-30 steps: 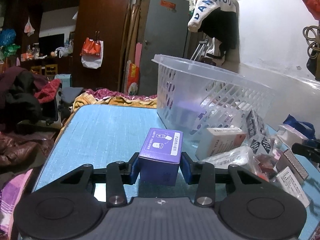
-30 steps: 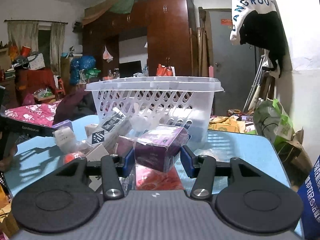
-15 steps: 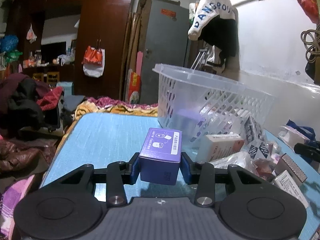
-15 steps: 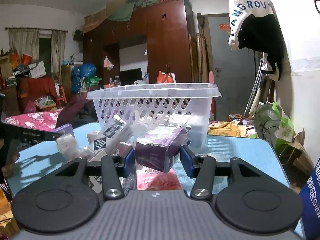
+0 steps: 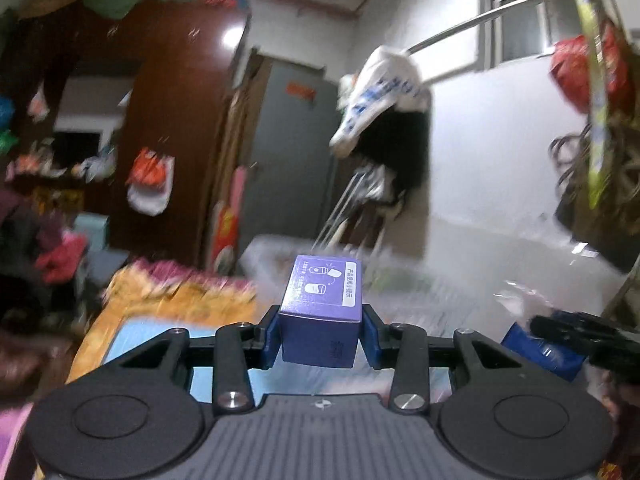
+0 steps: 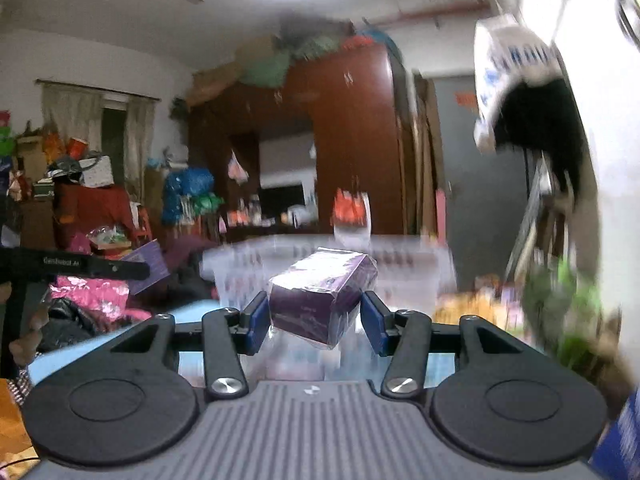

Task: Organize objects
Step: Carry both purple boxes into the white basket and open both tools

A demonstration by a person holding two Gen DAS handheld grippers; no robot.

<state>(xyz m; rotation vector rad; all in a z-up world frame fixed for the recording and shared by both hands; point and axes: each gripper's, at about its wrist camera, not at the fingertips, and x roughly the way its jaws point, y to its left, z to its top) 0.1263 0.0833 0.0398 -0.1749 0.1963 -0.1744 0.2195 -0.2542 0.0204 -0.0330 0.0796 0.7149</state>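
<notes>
While the left gripper (image 5: 320, 334) clamps a blue-purple box (image 5: 320, 312), the right gripper (image 6: 314, 320) grips a plastic-wrapped purple box (image 6: 320, 294) before the blurred white basket (image 6: 404, 276).

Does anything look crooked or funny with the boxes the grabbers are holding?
Yes, one. The dark purple wrapped box in the right gripper sits twisted, one corner pointing at the camera. The blue-purple box in the left gripper sits straight. Everything behind is too blurry to judge.

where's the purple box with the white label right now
In the left wrist view, the purple box is clamped in the left gripper, lifted off the table, in front of the blurred white basket.
</notes>
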